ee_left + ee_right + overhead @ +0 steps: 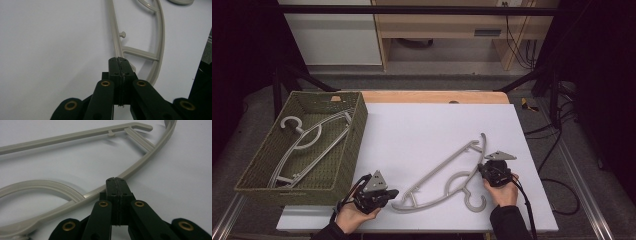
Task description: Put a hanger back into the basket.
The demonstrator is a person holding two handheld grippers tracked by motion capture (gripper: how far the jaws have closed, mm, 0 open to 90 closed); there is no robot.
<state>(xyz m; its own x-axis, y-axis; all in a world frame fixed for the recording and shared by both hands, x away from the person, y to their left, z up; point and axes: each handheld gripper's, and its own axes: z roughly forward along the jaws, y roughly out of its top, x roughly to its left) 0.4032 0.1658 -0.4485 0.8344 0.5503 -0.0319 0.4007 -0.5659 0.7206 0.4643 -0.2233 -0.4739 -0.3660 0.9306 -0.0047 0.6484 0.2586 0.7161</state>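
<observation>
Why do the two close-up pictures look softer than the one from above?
In both gripper views the black jaws sit so near that their lower parts blur, and the hanger casts soft shadows; the high view is sharper, its white table bright against dark surroundings.

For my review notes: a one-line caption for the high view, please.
Two hand-held grippers, left and right, flank a grey hanger beside a woven basket.
</observation>
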